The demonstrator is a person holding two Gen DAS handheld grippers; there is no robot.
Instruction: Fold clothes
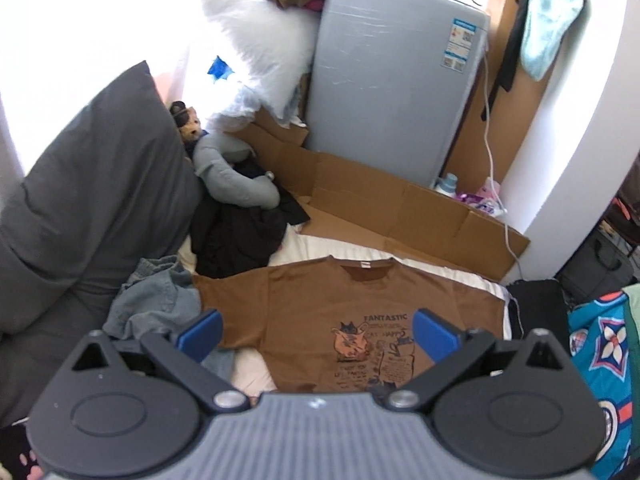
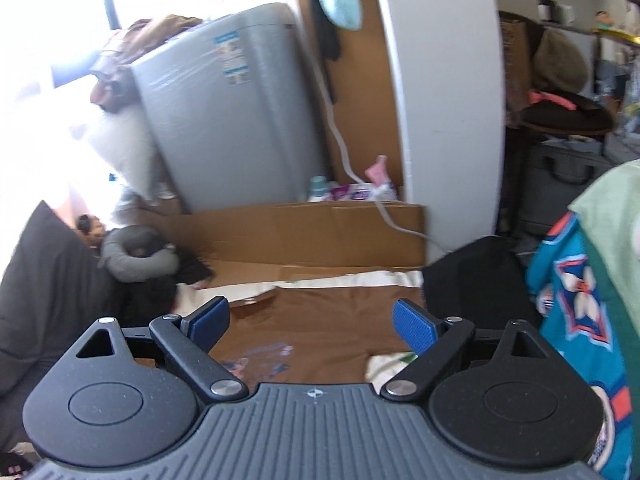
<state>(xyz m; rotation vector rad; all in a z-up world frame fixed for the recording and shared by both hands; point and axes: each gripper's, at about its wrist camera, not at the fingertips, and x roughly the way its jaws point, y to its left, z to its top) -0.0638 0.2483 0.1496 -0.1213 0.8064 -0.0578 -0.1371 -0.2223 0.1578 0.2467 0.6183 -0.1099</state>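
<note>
A brown printed T-shirt [image 1: 320, 320] lies flat, front up, on the cream sheet [image 1: 256, 368], collar toward the flattened cardboard [image 1: 400, 208]. Above it hover the left gripper [image 1: 318, 334] and right gripper [image 2: 311, 320], both with jaws wide apart, holding nothing

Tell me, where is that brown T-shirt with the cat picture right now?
The brown T-shirt lies spread flat on the bed ahead of both open grippers, the flattened cardboard beyond its collar and crumpled denim at its left.
</note>
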